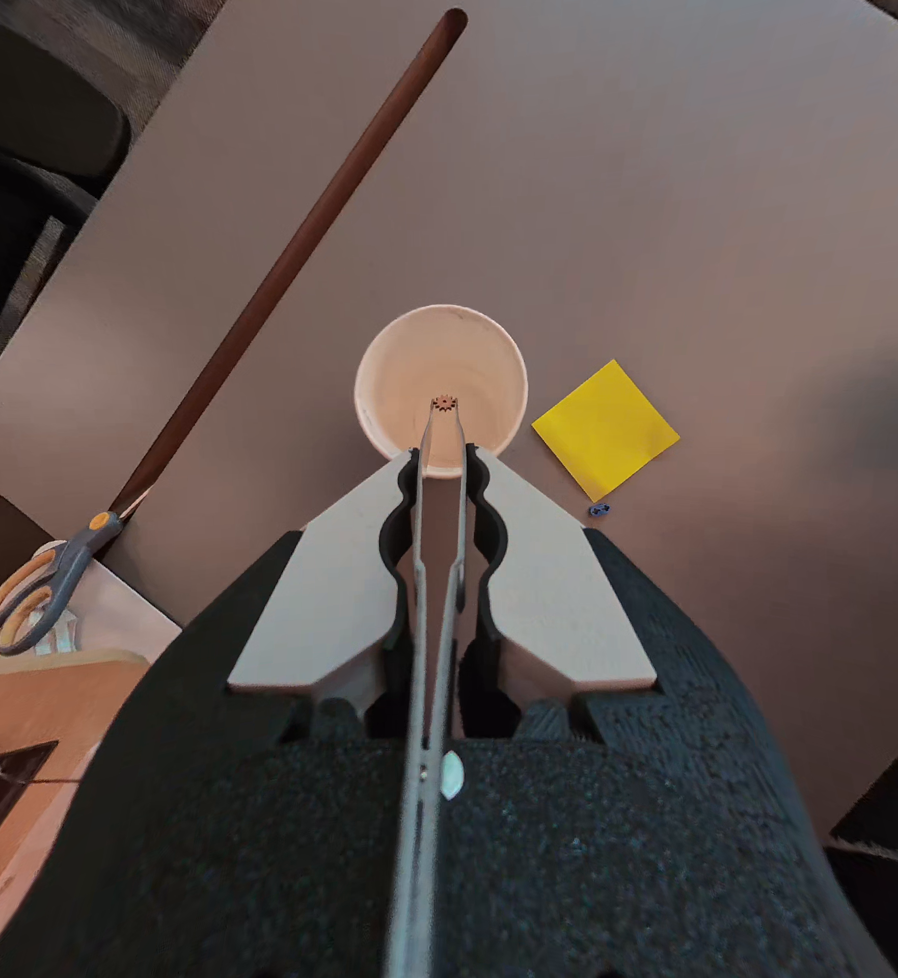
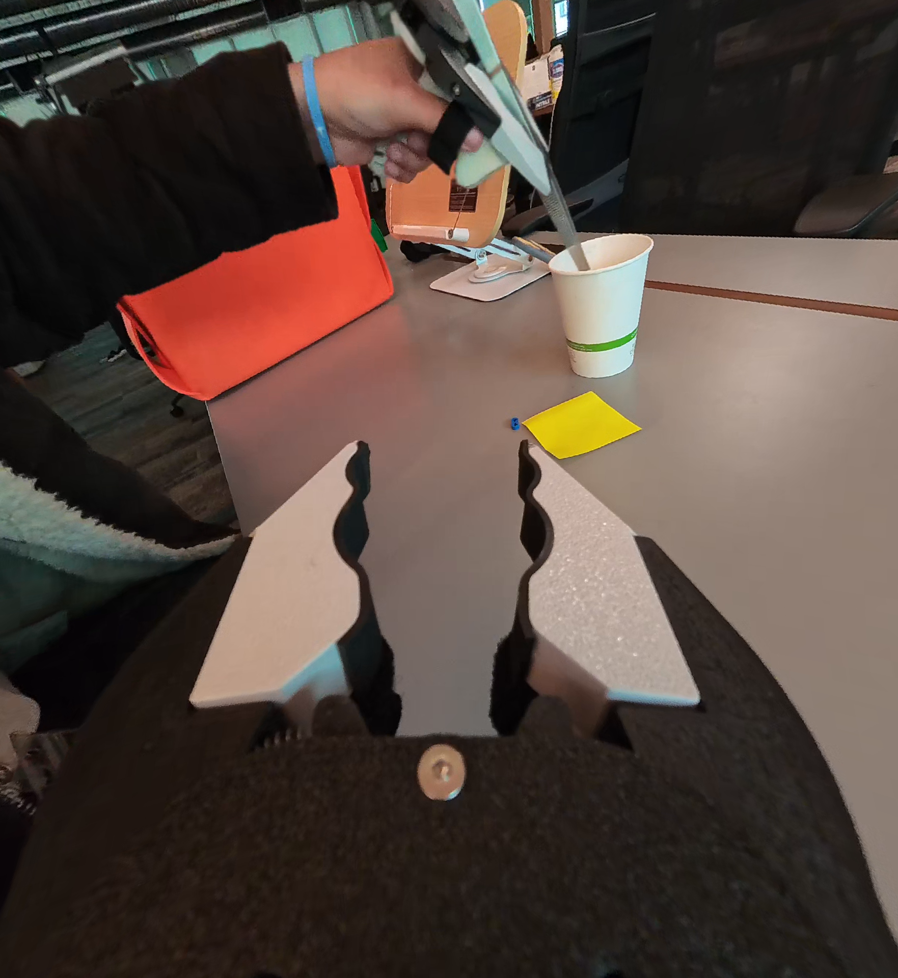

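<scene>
The left hand-held gripper (image 1: 440, 455) was clamped on metal tweezers (image 1: 438, 529), whose tips pinched a tiny brown gear (image 1: 443, 404) down inside the white paper cup (image 2: 603, 317); the right hand-held gripper (image 2: 444, 450) hung above the grey worktop (image 2: 436, 370) with its jaws apart and nothing between them; an orange bag (image 2: 256, 312) sat at the far edge; a yellow sticky note (image 2: 581, 425) lay near the cup, a small blue piece (image 2: 514, 423) just beside its corner.

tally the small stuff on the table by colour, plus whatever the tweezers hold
white: 1, paper cup
yellow: 1, sticky note
blue: 1, tiny plastic piece
brown: 1, little gear in the tweezers, down inside the cup
total: 4
</scene>
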A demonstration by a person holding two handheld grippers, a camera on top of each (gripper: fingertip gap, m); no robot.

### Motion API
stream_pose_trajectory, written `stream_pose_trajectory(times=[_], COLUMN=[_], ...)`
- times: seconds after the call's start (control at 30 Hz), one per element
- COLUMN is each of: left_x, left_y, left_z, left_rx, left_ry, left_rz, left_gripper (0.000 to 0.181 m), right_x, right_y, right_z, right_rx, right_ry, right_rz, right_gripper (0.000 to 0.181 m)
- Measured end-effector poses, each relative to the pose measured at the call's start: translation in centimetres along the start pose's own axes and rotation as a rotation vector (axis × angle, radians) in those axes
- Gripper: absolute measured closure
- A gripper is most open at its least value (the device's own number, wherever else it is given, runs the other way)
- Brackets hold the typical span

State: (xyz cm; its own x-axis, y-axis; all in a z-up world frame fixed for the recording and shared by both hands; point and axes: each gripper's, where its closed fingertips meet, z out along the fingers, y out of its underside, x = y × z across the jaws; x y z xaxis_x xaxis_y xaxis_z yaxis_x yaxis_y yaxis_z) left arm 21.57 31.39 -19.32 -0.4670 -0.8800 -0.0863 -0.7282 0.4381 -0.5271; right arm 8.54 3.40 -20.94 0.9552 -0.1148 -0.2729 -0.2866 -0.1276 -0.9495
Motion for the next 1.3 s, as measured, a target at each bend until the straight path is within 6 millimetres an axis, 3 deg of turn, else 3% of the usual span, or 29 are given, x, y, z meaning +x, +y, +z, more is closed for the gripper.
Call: stream_pose_trajectory(times=[0.33, 0.57, 0.77, 1.03, 1.17, 1.3], left_x=[-0.9, -0.5, -0.2, 2.6, 5.6, 9.0], left_y=[0.0, 0.3, -0.4, -0.5, 1.2, 5.0], left_z=[2.2, 1.6, -1.7, -10.0, -13.0, -12.2], left_rx=[-0.103, -0.077, 0.013, 0.293, 0.445, 0.488], left_ry=[0.021, 0.030, 0.002, -0.111, -0.137, -0.149], left_rz=[0.038, 0.036, 0.026, 0.038, -0.003, -0.038], left_gripper=[0.163, 0.162, 0.162, 0.163, 0.163, 0.163], right_x=[0.1, 0.1, 0.1, 0.0, -0.1, -0.3], right_y=[-0.2, -0.3, -0.4, -0.7, -0.6, -0.5], right_z=[-0.4, -0.4, -0.4, -0.7, -0.6, -0.5], right_rx=[0.012, 0.015, 0.018, 0.030, 0.026, 0.020], right_ry=[0.001, -0.002, -0.002, 0.000, -0.005, -0.009], right_rz=[0.008, 0.014, 0.016, 0.021, 0.021, 0.016], right_gripper=[0.126, 0.126, 0.126, 0.127, 0.127, 0.127])
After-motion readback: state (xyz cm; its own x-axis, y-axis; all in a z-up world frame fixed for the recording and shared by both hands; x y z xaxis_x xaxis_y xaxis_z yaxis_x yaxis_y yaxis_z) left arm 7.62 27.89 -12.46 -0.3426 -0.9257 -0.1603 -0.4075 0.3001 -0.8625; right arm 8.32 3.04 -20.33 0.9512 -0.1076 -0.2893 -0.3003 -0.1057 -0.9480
